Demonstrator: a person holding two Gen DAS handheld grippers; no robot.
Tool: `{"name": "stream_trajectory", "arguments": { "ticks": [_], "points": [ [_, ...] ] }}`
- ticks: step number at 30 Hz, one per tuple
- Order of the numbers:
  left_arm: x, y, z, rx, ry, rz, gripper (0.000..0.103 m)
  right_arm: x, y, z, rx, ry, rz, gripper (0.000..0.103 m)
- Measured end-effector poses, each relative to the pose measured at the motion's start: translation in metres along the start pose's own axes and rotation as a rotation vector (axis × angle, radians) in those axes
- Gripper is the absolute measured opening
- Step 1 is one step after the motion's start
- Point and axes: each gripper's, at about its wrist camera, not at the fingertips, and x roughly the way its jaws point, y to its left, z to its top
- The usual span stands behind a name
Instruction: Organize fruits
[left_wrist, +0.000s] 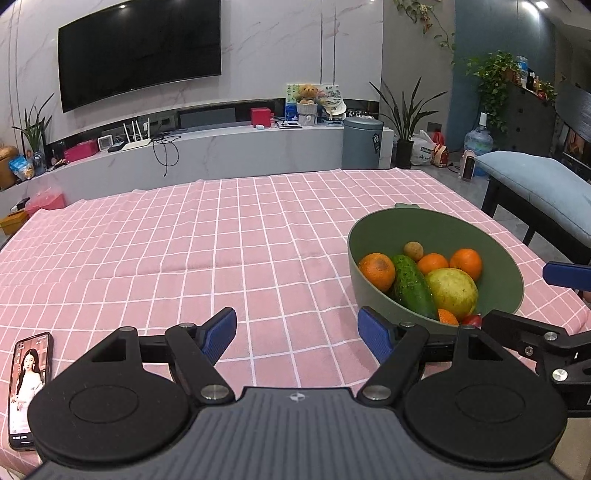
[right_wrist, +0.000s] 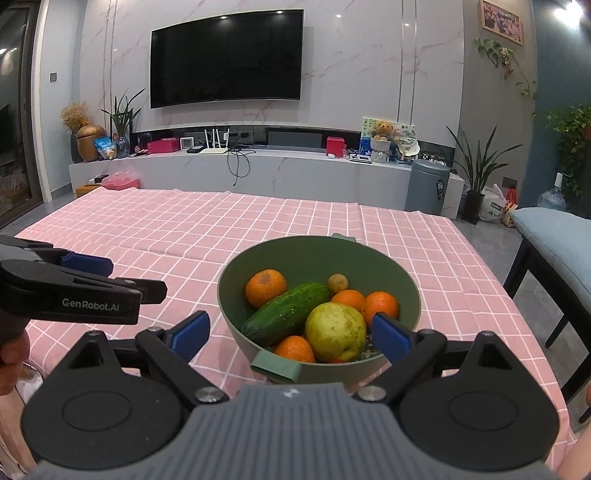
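Green bowl (right_wrist: 319, 258) sits on the table (right_wrist: 184, 229), pink checked cloth, toward the right edge. Seen from the right wrist, the bowl is dead ahead at 12 o'clock, handle tab (right_wrist: 275, 363) facing the camera.

Inside the bowl: cucumber (right_wrist: 288, 314) lying diagonally across the middle, yellow-green pear (right_wrist: 334, 330) at its 3 o'clock and touching it, orange (right_wrist: 265, 287) at 10 o'clock of the bowl, two more oranges (right_wrist: 380, 303) at 2 o'clock, another orange (right_wrist: 294, 348) at 6 o'clock, small brown round fruit (right_wrist: 338, 282) at 12 o'clock. A bit of red fruit (left_wrist: 472, 319) peeks at the near rim in the left wrist view; cannot tell what it is.

Right tool (right_wrist: 291, 334): jaws spread wide, nothing held, hovering at the bowl's near rim; the right finger (right_wrist: 389, 336) overlaps the bowl's near right rim in view, the left finger stands outside it over the cloth.

Left tool (left_wrist: 297, 334): jaws wide apart, empty, over bare cloth, with the bowl (left_wrist: 443, 229) at its 2 o'clock. Its right finger (left_wrist: 373, 334) sits just beside the bowl wall; contact unclear.

Phone (left_wrist: 29, 387), screen lit, lies on the table at 8 o'clock of the left tool.
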Motion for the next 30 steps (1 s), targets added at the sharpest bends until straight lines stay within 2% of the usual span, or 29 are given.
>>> {"name": "stream_trajectory", "arguments": {
  "ticks": [30],
  "points": [
    [-0.0033, 0.0021, 0.0011, -0.008, -0.001, 0.017, 0.088, 0.0011, 0.0008, -0.001, -0.004, 0.002, 0.0, 0.09]
  ]
}}
